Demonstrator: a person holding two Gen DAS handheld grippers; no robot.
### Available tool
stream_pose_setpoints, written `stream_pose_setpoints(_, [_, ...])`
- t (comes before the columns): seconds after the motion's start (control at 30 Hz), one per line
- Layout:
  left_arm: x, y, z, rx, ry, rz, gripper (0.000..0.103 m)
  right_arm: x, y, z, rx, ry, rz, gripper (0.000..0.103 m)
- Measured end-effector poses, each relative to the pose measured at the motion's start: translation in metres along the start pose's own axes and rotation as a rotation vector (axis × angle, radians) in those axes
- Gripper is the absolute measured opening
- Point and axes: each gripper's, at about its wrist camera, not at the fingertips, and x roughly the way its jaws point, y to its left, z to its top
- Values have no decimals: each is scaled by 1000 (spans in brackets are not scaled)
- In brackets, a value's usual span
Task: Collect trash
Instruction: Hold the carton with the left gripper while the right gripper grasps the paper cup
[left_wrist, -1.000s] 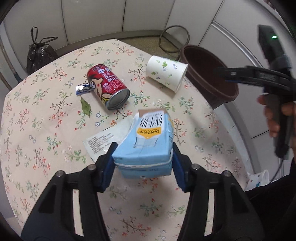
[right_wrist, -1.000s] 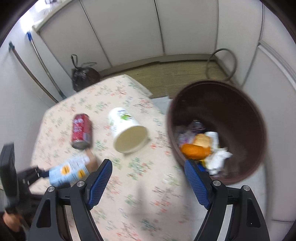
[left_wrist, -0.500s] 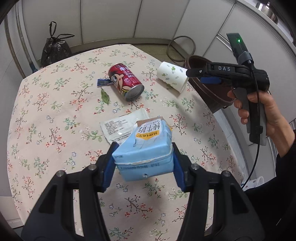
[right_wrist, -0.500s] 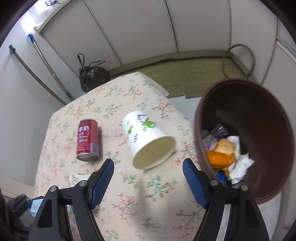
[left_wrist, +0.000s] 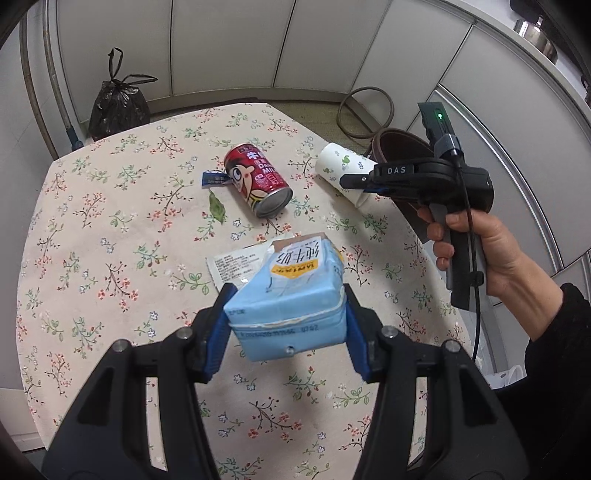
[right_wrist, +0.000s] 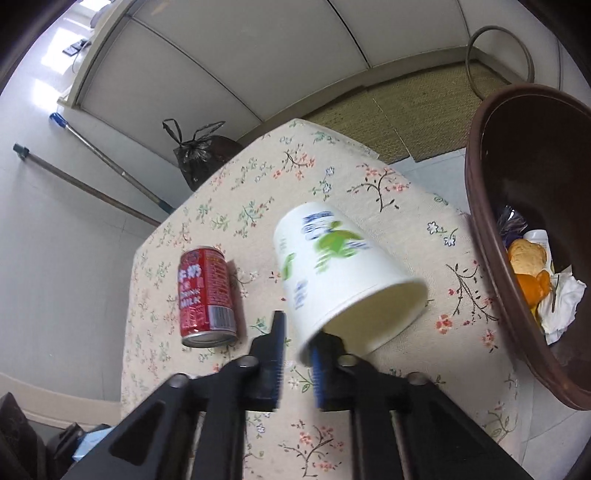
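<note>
My left gripper (left_wrist: 286, 328) is shut on a light blue milk carton (left_wrist: 291, 299) and holds it above the floral table (left_wrist: 110, 258). My right gripper (right_wrist: 297, 354) has closed on the rim of a white paper cup (right_wrist: 332, 269) that lies on its side; one finger is inside the mouth, one outside. The cup also shows in the left wrist view (left_wrist: 343, 170). A red milk can (left_wrist: 256, 181) lies on its side left of the cup. A brown trash bin (right_wrist: 535, 221) with rubbish in it stands right of the table.
A flat white wrapper (left_wrist: 236, 264), a green leaf (left_wrist: 217, 208) and a small blue wrapper (left_wrist: 214, 179) lie on the table. A tied black rubbish bag (left_wrist: 118, 107) sits on the floor beyond it. A wire ring (left_wrist: 365, 110) leans by the cabinets.
My right gripper moved left from the bin to the paper cup and closed from wide open onto its rim. My left gripper rose and drew back with the carton.
</note>
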Motion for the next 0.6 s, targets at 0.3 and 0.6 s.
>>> stream_pose_setpoints(0.3, [-12, -4, 10, -12, -75, 28, 56, -46, 9, 4, -22, -52, 33, 5])
stream_pose_setpoints(0.6, [-20, -33, 20, 9, -127, 30, 56, -108, 8, -1, -56, -40, 31, 5])
